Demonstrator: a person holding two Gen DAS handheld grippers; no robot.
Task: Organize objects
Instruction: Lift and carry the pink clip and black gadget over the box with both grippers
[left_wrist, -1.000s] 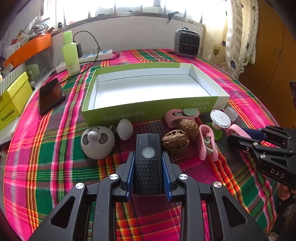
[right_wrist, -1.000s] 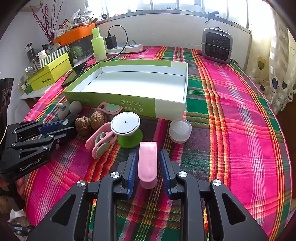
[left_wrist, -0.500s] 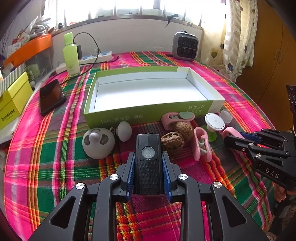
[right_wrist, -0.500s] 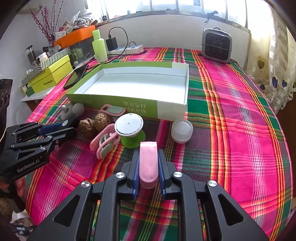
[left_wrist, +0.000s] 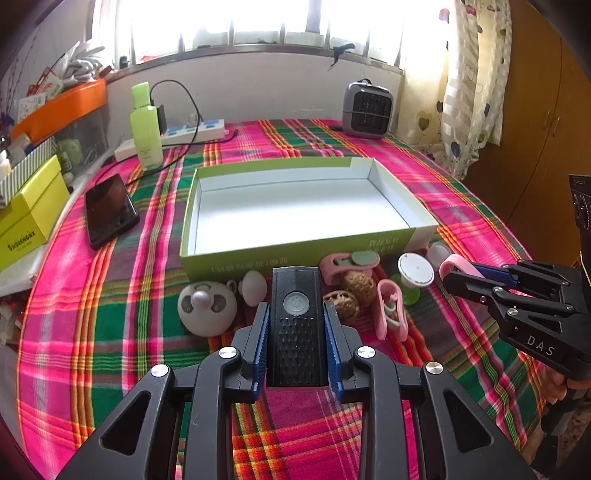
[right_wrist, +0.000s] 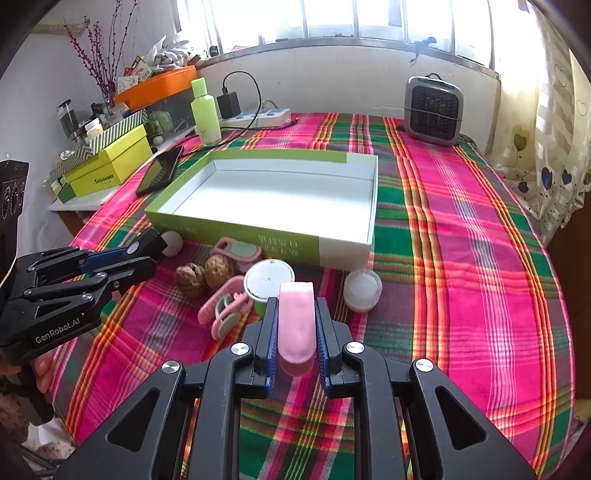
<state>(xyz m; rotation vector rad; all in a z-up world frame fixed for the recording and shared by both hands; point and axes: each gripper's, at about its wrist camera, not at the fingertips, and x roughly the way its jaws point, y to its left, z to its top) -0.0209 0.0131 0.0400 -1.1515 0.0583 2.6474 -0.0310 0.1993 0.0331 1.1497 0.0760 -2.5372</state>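
At lower centre of each wrist view we find the left gripper (left_wrist: 296, 325) with fingers pinching a black device (left_wrist: 296, 325) and the right gripper (right_wrist: 296, 325) pinching a pink clip (right_wrist: 296, 319), both held just short of the empty green box (left_wrist: 295, 254) on the plaid-covered bench (left_wrist: 110, 314), small items clustered between.

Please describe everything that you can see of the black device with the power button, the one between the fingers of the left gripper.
The black device is an oblong block that looks like hard plastic. Its upper face has a round grey power button near the far end and a patch of small raised studs below it. It lies lengthwise between the fingers of the left gripper, whose blue pads press on its two long sides. Its far end points toward the green box. Whether it rests on the cloth cannot be told.
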